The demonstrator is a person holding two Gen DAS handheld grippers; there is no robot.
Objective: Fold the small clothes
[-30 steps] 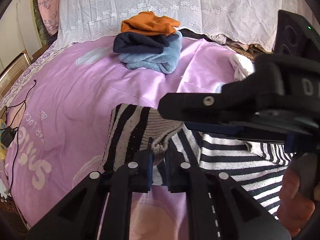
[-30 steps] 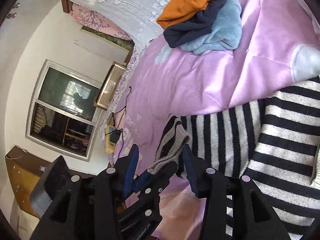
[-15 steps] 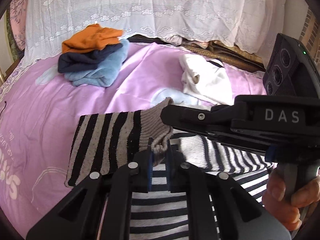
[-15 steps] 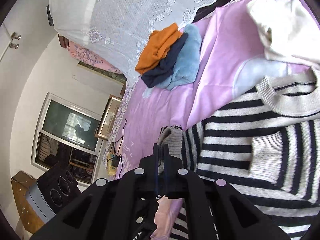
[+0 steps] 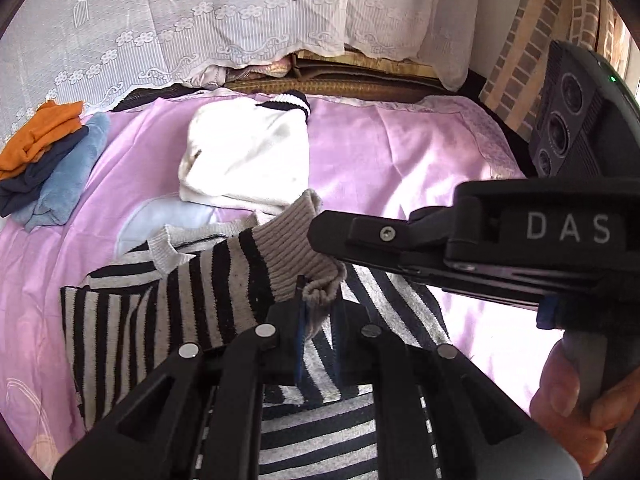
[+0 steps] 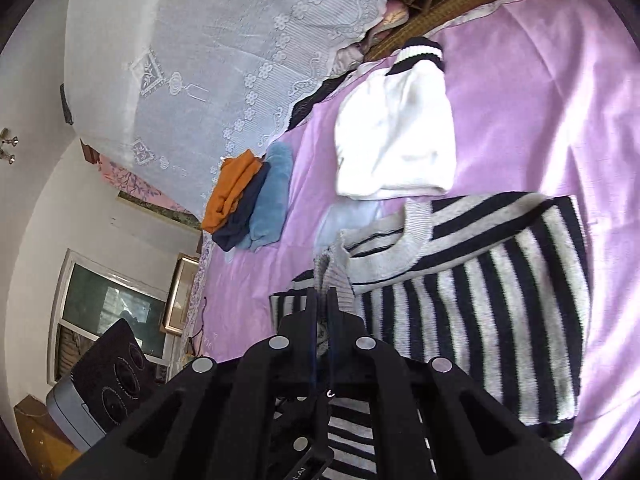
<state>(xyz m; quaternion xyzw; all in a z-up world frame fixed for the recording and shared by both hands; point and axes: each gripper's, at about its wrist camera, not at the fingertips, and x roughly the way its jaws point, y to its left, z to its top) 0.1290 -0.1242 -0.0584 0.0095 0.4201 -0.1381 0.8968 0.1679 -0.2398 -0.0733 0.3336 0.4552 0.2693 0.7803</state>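
A black-and-grey striped sweater [image 5: 132,320] [image 6: 500,288] lies on the pink bed sheet [image 5: 392,152]. My left gripper [image 5: 318,304] is shut on the ribbed grey cuff [image 5: 292,248] of one sleeve and holds it lifted over the sweater's body. My right gripper [image 6: 322,300] is shut on the same cuff [image 6: 334,276] from the side; it shows in the left wrist view [image 5: 332,240] reaching in from the right. The sleeve [image 5: 208,292] is stretched across the sweater. The other sleeve lies folded over the body [image 6: 536,292].
A white garment with a navy-striped collar [image 5: 248,156] [image 6: 396,140] lies beyond the sweater. A stack of folded orange, navy and blue clothes [image 5: 48,160] [image 6: 252,196] sits at the far left. A lace-covered pile [image 5: 240,16] backs the bed.
The right gripper closed on the cuff that the left gripper held. Both grippers carried the sleeve to the right across the sweater's body, and both views swung right.
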